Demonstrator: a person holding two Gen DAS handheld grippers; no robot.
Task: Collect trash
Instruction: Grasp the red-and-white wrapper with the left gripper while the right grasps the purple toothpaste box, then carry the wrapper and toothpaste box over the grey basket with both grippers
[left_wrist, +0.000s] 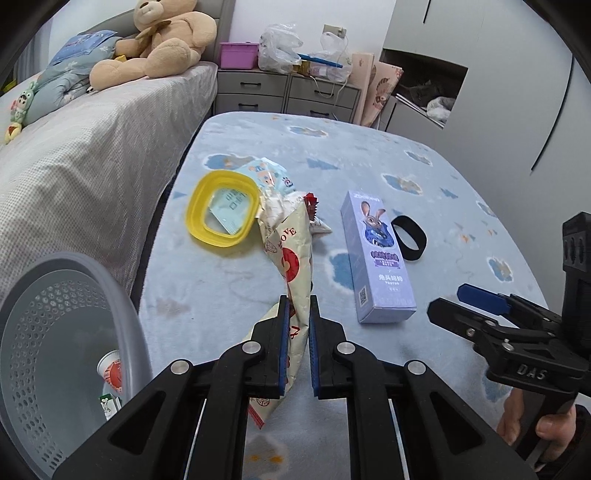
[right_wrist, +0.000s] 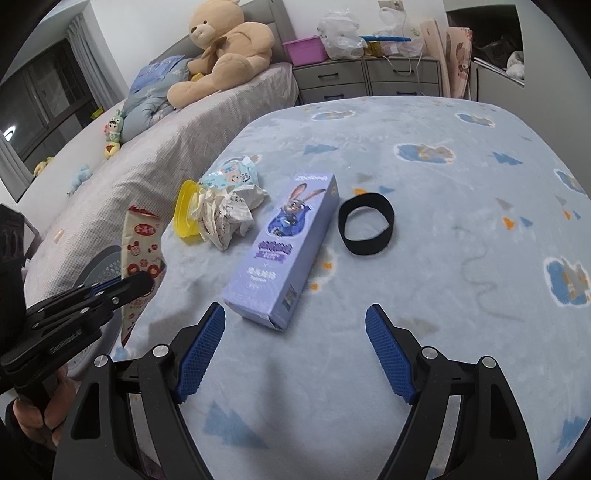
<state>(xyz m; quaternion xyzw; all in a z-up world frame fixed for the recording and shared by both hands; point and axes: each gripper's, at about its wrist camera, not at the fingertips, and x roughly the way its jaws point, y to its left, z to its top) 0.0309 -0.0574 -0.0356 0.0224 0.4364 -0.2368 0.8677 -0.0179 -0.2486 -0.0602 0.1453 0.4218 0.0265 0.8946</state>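
Observation:
My left gripper (left_wrist: 297, 306) is shut on a cream snack wrapper (left_wrist: 291, 254) with red prints, which hangs lifted above the blue blanket (left_wrist: 443, 206). The right wrist view shows the same wrapper (right_wrist: 142, 240) in the left gripper (right_wrist: 140, 282) at the blanket's left edge. My right gripper (right_wrist: 295, 314) stands open and holds nothing, just short of the near end of a purple carton (right_wrist: 288, 243). Crumpled paper (right_wrist: 229, 214), a wipes packet (right_wrist: 231, 177) and a yellow lid (right_wrist: 184, 212) lie together behind the carton. A grey perforated basket (left_wrist: 74, 266) sits at lower left with a cup and a small carton inside.
A black elastic band (right_wrist: 365, 223) lies right of the purple carton. A grey bed (left_wrist: 92, 155) with a teddy bear (left_wrist: 162, 40) runs along the left. Grey drawers (left_wrist: 288, 92) with bags on top stand at the back, and a wardrobe (left_wrist: 517, 92) is at the right.

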